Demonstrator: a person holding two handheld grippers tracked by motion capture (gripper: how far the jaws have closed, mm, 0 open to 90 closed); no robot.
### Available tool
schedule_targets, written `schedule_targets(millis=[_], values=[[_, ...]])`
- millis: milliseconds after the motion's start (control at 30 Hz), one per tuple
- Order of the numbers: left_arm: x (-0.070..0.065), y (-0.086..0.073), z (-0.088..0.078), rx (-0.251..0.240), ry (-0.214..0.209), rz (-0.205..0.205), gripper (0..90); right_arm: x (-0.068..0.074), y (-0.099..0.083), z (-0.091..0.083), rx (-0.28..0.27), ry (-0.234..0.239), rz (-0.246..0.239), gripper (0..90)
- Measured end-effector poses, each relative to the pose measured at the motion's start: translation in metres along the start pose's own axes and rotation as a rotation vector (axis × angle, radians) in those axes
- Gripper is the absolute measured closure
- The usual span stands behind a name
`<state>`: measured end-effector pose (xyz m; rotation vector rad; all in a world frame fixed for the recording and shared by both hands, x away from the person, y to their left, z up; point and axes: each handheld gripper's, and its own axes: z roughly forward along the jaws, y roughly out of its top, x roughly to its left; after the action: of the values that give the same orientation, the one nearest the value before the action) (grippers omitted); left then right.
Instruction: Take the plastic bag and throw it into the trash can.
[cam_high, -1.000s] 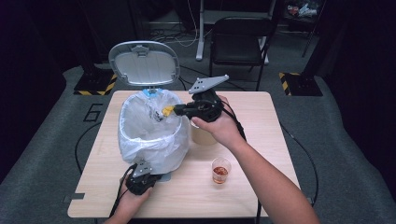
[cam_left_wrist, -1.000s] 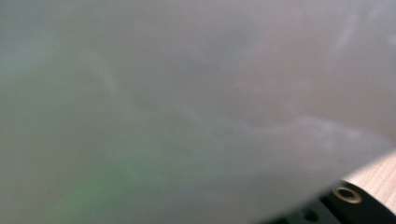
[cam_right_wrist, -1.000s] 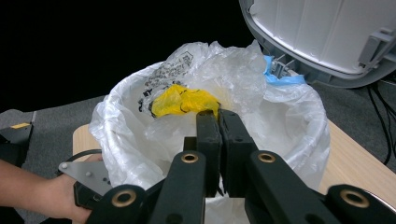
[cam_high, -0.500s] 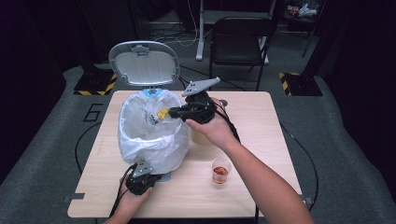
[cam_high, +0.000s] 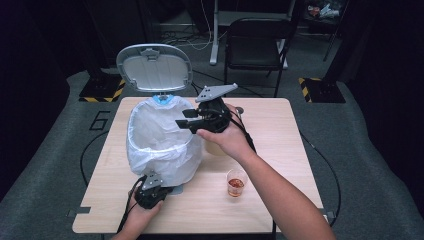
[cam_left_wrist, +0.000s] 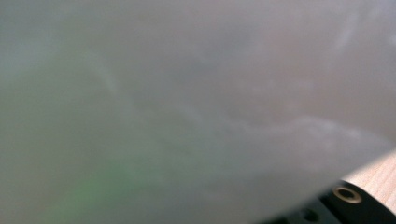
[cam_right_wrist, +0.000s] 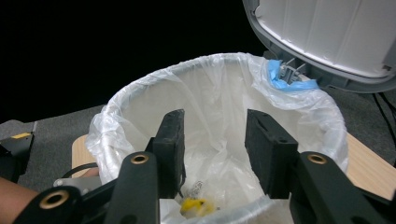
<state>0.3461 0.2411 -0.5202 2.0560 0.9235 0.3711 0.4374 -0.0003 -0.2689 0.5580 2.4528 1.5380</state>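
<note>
Hovering over the lined bin (cam_high: 159, 142), the right gripper (cam_high: 189, 119) spreads empty fingers above yellow waste (cam_right_wrist: 194, 205); the left gripper (cam_high: 152, 189), fingers hidden, seemingly steadies the bin's near side.

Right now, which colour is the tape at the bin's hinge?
Blue tape; right gripper view shows it best.

We see a translucent white bag (cam_high: 157, 142) under a grey lid (cam_high: 155, 67), with blue tape (cam_right_wrist: 280, 77). The desk (cam_high: 280, 125) is pale wood; the cup (cam_high: 236, 182) holds amber.
</note>
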Motion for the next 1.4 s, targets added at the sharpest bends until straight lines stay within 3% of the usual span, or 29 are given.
schedule_targets(millis=[33,67,167,533,833,1067,1200,1233,1267,1300,1333,1367,1400], values=[[-0.003,-0.001,0.000,-0.007,0.000,-0.040,90.0,0.000,-0.001,-0.004,-0.005,-0.006,0.001,53.7],[-0.003,-0.001,0.000,-0.008,0.002,-0.048,90.0,-0.001,-0.001,-0.008,-0.013,-0.013,0.005,52.2],[-0.004,-0.001,0.000,-0.007,0.004,-0.050,90.0,-0.005,-0.005,-0.020,-0.036,-0.036,0.020,49.2],[-0.003,-0.001,0.000,-0.008,0.002,-0.048,90.0,-0.015,-0.035,-0.049,-0.021,-0.130,0.059,43.4],[-0.004,-0.001,0.001,-0.014,-0.003,-0.053,90.0,-0.027,-0.062,-0.056,0.001,-0.206,0.064,44.4],[-0.004,-0.001,0.001,-0.015,-0.005,-0.052,90.0,-0.048,-0.084,-0.055,0.030,-0.286,0.084,45.6],[-0.004,-0.001,0.001,-0.013,-0.004,-0.055,90.0,-0.064,-0.095,-0.052,0.054,-0.327,0.124,47.3],[-0.003,-0.001,0.001,-0.014,-0.003,-0.050,90.0,-0.068,-0.097,-0.051,0.058,-0.337,0.134,47.8],[0.002,0.001,0.000,-0.007,-0.003,0.021,90.0,-0.072,-0.100,-0.051,0.062,-0.348,0.141,48.4],[-0.004,-0.001,0.001,-0.015,-0.006,-0.049,90.0,-0.076,-0.102,-0.050,0.066,-0.358,0.144,48.5],[-0.004,-0.001,0.001,-0.015,-0.003,-0.057,90.0,-0.080,-0.104,-0.050,0.069,-0.371,0.150,48.7],[0.001,0.000,0.000,-0.007,-0.005,0.009,90.0,-0.083,-0.106,-0.049,0.069,-0.381,0.148,48.9],[0.002,0.001,0.000,-0.005,-0.002,0.023,90.0,-0.086,-0.107,-0.049,0.070,-0.390,0.158,49.0]])
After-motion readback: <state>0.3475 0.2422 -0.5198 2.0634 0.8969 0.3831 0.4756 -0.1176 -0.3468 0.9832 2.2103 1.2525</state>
